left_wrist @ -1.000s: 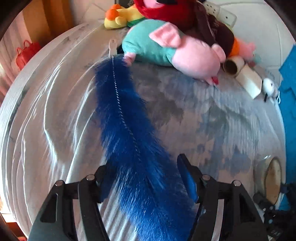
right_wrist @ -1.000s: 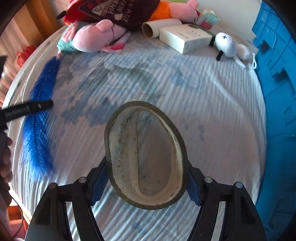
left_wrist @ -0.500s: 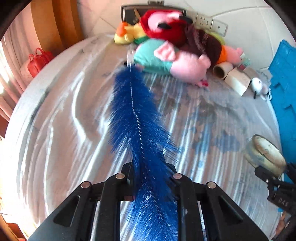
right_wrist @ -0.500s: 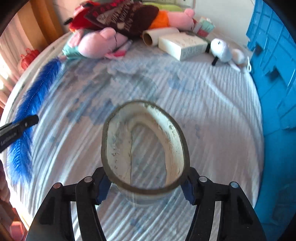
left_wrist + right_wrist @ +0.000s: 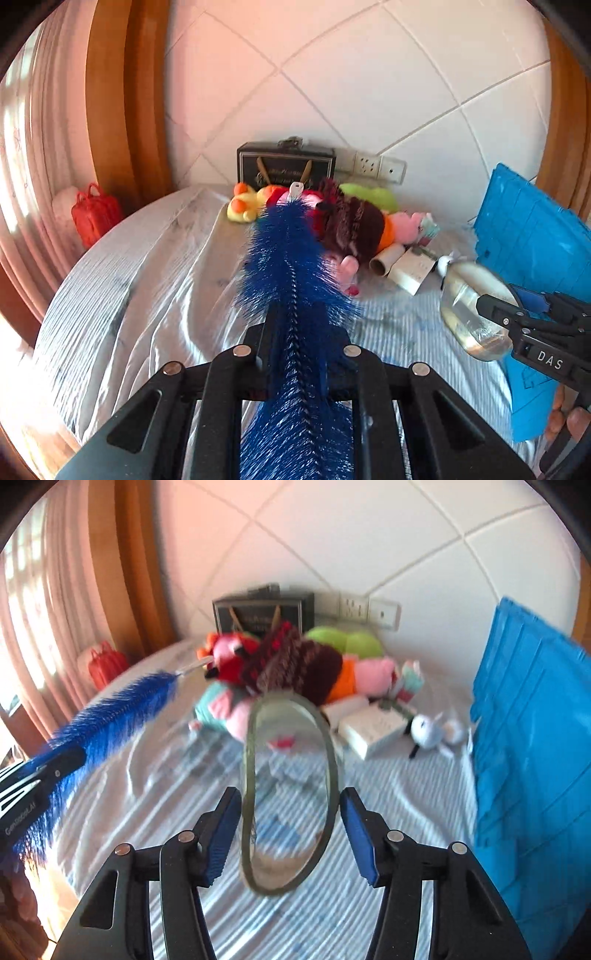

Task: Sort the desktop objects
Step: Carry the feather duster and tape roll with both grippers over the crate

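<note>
A long blue bristle brush (image 5: 288, 251) runs forward out of my left gripper (image 5: 299, 325), which is shut on its lower part and holds it tilted up off the striped cloth (image 5: 147, 280). The right wrist view shows the brush (image 5: 122, 709) and left gripper (image 5: 55, 764) at the left edge. A clear tape roll (image 5: 248, 775) stands on edge between the blue pads of my right gripper (image 5: 290, 801). The jaws are closing and have squeezed it into a narrow oval in the air. In the left wrist view the roll (image 5: 465, 317) and right gripper (image 5: 506, 301) are at the right.
Plush toys (image 5: 295, 657) are heaped at the back, with a cardboard tube (image 5: 386, 258), a white box (image 5: 373, 727) and a small white toy (image 5: 428, 731) beside them. A blue crate (image 5: 532, 738) stands on the right. A black box (image 5: 286, 166) leans on the tiled wall.
My left gripper closed on the brush and lifted it. My right gripper tightened on the tape roll and raised it off the cloth. Both views now tilt up toward the wall.
</note>
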Tool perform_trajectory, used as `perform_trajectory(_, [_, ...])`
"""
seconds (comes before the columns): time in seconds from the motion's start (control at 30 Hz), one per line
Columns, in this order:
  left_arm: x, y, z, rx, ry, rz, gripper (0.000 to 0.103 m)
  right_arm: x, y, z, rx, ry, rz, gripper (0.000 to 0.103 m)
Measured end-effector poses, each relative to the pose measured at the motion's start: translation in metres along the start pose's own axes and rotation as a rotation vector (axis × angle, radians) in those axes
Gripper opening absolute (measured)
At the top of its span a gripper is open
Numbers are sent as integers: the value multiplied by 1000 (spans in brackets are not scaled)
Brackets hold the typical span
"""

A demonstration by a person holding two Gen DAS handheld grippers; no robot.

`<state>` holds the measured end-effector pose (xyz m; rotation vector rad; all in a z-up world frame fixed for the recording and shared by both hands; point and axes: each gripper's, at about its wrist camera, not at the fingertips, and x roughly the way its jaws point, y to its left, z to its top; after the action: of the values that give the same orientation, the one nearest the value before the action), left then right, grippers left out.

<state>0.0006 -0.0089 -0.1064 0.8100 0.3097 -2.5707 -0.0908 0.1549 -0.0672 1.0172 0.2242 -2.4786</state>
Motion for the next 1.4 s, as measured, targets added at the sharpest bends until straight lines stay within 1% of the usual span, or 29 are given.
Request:
perform_trajectory(0.03, [-7, -5, 5, 16, -34, -14, 16, -8, 1, 5, -1, -23, -4, 52])
perform_trajectory(0.1, [-23, -10, 13, 42, -87, -38, 16, -23, 3, 13, -1, -63, -13, 43])
perform_trajectory(0.17, [-35, -17, 27, 57, -122, -83, 16, -35, 1, 18, 4, -98, -33, 38])
perform_trajectory(0.23, [-38, -23, 32, 66, -144, -125, 16, -40, -4, 20, 12, -93, -47, 23])
perform_trajectory(0.27, [-40, -25, 34, 71, -144, -135, 16, -41, -9, 19, 23, -89, -50, 17])
perform_trajectory(0.33, [-36, -27, 33, 79, -130, -150, 16, -41, -18, 14, 42, -67, -68, 17])
perform_trajectory(0.37, [-29, -26, 31, 79, -109, -163, 16, -39, -23, 9, 52, -57, -78, 17])
perform_trajectory(0.43, [-14, -26, 22, 79, -62, -175, 16, -23, -34, -4, 72, 12, -88, 18])
perform_trajectory(0.5, [2, -28, 6, 101, -3, -170, 16, -5, -42, -26, 101, 112, -93, 24])
perform_trajectory(0.53, [6, -29, -1, 113, 23, -166, 16, 2, -44, -39, 110, 160, -75, 26])
perform_trajectory(0.6, [20, -28, -24, 145, 90, -162, 16, 8, -42, -66, 114, 235, -64, 42])
perform_trajectory(0.63, [22, -31, -32, 158, 116, -160, 16, 9, -40, -77, 119, 263, -49, 47])
perform_trajectory(0.67, [28, -32, -44, 176, 151, -158, 16, 12, -38, -89, 130, 302, -23, 58])
perform_trajectory(0.7, [36, -31, -59, 191, 198, -158, 16, 17, -36, -103, 147, 354, 18, 65])
perform_trajectory(0.73, [42, -32, -71, 200, 240, -165, 16, 19, -33, -113, 151, 382, 39, 67])
perform_trajectory(0.77, [50, -34, -82, 212, 281, -164, 16, 24, -29, -122, 148, 409, 48, 67])
perform_trajectory(0.83, [59, -38, -101, 232, 340, -167, 16, 37, -25, -139, 151, 468, 31, 67])
perform_trajectory(0.9, [68, -43, -118, 262, 388, -165, 16, 49, -28, -149, 186, 496, 19, 66])
perform_trajectory(0.93, [71, -44, -120, 265, 409, -171, 16, 51, -29, -152, 195, 497, 18, 65])
perform_trajectory(0.97, [74, -46, -125, 267, 430, -176, 16, 54, -29, -155, 197, 499, 13, 56])
perform_trajectory(1.0, [77, -47, -129, 271, 443, -179, 16, 60, -29, -158, 194, 508, 11, 37])
perform_trajectory(1.07, [73, -49, -127, 281, 427, -184, 15, 65, -26, -159, 185, 512, -4, 34])
perform_trajectory(1.13, [62, -50, -114, 290, 374, -189, 15, 59, -20, -151, 142, 482, -20, 34])
perform_trajectory(1.17, [56, -50, -106, 290, 342, -194, 15, 53, -16, -144, 126, 457, -21, 31])
perform_trajectory(1.2, [49, -51, -96, 290, 301, -199, 15, 46, -15, -137, 117, 432, -10, 24])
perform_trajectory(1.27, [37, -53, -76, 281, 237, -219, 15, 32, -15, -118, 113, 377, 7, 13])
perform_trajectory(1.33, [22, -57, -55, 268, 169, -232, 15, 16, -14, -95, 88, 304, 3, 11])
perform_trajectory(1.37, [10, -60, -43, 268, 113, -237, 15, 6, -13, -84, 80, 268, 3, 11])
perform_trajectory(1.4, [3, -63, -33, 268, 76, -245, 15, -5, -14, -72, 76, 227, 9, 11])
